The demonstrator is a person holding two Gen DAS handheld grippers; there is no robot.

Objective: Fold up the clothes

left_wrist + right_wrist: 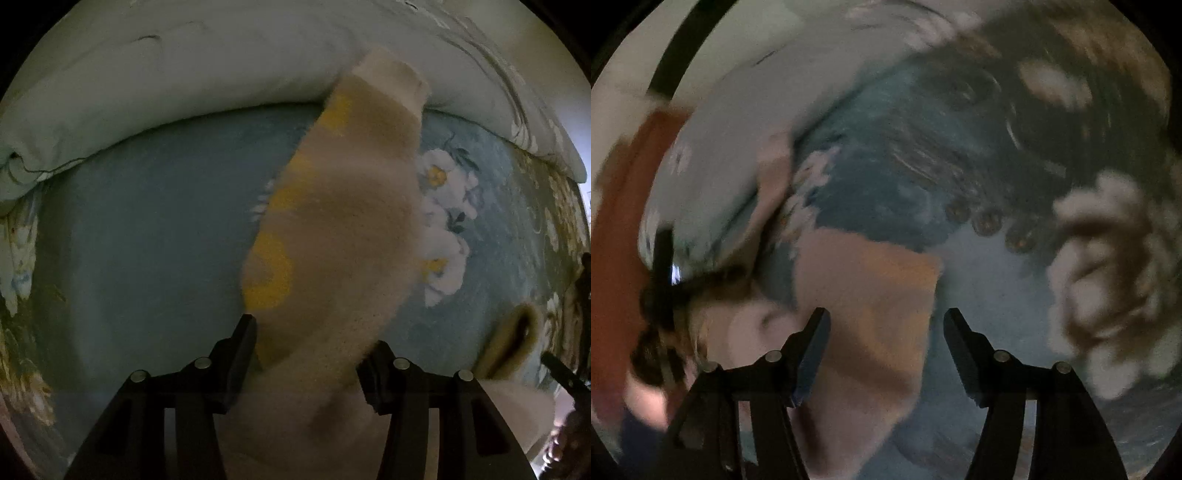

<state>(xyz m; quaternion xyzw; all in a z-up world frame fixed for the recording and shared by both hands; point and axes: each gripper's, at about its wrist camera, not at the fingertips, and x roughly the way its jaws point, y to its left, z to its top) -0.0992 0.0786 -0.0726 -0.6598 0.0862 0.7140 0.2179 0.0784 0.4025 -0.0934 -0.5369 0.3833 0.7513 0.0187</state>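
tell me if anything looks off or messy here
Nothing damaged or spilled. The cream garment with yellow patches lies unfolded between the left gripper fingers, stretching diagonally across the blue floral bedsheet with its far end riding up on the bunched pale duvet. The right wrist view is heavily motion-blurred, so little can be judged there.

Both views are dim and grainy, with muted colours and no clear light source. The left wrist view is fairly sharp on the bed [147,229] and the pale quilt [184,74] along its far edge, but the cream sweater [343,221] is smeared by motion blur. A small bright patch shows at the far right edge. The right wrist view is heavily blurred throughout, the floral print streaked into arcs. Fisheye distortion bends both pictures, and black corners frame each circle.
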